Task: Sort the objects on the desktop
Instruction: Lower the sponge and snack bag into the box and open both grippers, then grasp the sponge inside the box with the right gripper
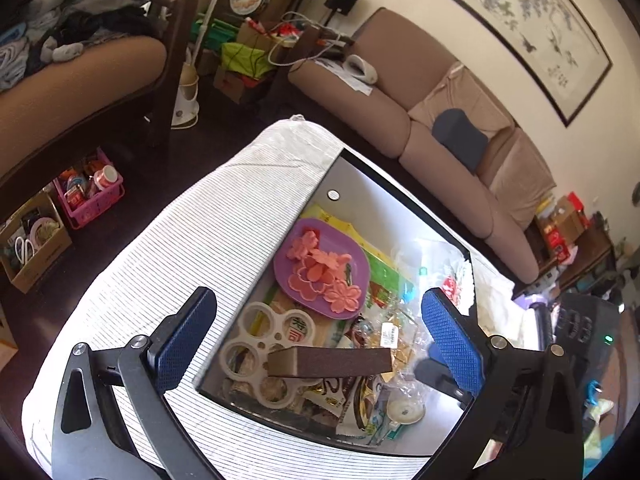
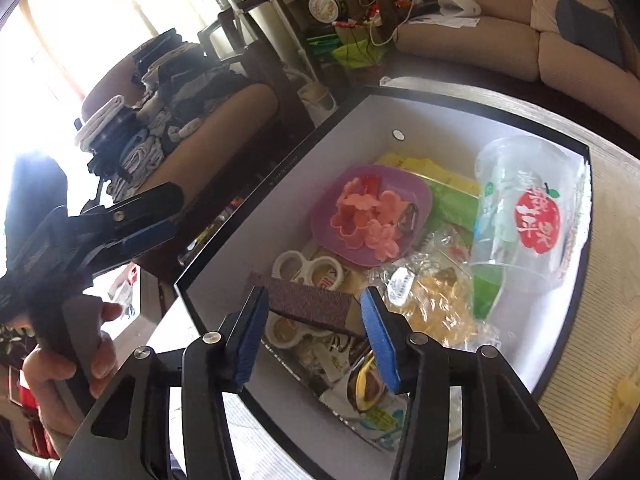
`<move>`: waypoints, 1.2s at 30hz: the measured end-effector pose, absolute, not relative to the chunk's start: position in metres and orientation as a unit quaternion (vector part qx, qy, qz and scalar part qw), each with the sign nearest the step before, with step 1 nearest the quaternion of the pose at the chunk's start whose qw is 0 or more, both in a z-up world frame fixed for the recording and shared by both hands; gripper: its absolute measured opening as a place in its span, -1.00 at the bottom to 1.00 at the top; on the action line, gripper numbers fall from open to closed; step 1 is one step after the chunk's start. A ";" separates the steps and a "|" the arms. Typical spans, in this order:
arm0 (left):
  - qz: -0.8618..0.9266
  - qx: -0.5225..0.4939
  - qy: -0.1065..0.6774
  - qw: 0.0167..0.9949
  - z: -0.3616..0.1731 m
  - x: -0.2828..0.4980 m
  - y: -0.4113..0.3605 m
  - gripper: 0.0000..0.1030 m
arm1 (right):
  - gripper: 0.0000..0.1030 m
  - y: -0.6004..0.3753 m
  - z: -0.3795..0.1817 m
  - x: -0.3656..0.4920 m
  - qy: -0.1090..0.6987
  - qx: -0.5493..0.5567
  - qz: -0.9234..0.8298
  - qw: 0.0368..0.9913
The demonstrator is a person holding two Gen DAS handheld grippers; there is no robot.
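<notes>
A white box with a black rim holds the sorted things: a purple plate with pink flower cutters, a white ring holder, snack packets and a brown sanding block lying on top. My left gripper hovers open above the block, empty. My right gripper is open just above the same block, its pads apart on either side without touching it. A clear plastic cup with a red apple print lies in the box. The left gripper also shows at the left in the right wrist view.
The box sits on a white striped cloth over a low table. A brown sofa stands behind, an armchair with piled clothes to the left. A pink basket and a cardboard box sit on the floor.
</notes>
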State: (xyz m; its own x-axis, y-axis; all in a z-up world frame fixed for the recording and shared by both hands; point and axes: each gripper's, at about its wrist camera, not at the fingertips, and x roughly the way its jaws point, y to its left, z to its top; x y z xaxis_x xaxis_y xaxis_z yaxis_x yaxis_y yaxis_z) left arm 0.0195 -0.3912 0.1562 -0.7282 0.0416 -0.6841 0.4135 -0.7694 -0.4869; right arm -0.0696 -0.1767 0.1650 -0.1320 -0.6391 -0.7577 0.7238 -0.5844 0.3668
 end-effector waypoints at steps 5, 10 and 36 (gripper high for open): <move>-0.867 0.360 0.327 0.111 0.150 0.025 -0.405 1.00 | 0.01 -0.207 0.163 -0.072 0.124 0.449 -0.740 0.485; -0.864 0.362 0.332 0.110 0.145 0.028 -0.413 1.00 | 0.36 -0.218 0.162 -0.060 0.237 0.403 -0.703 0.536; -0.863 0.361 0.339 0.096 0.145 0.029 -0.414 1.00 | 0.00 -0.212 0.061 -0.137 -0.072 0.685 -0.585 0.428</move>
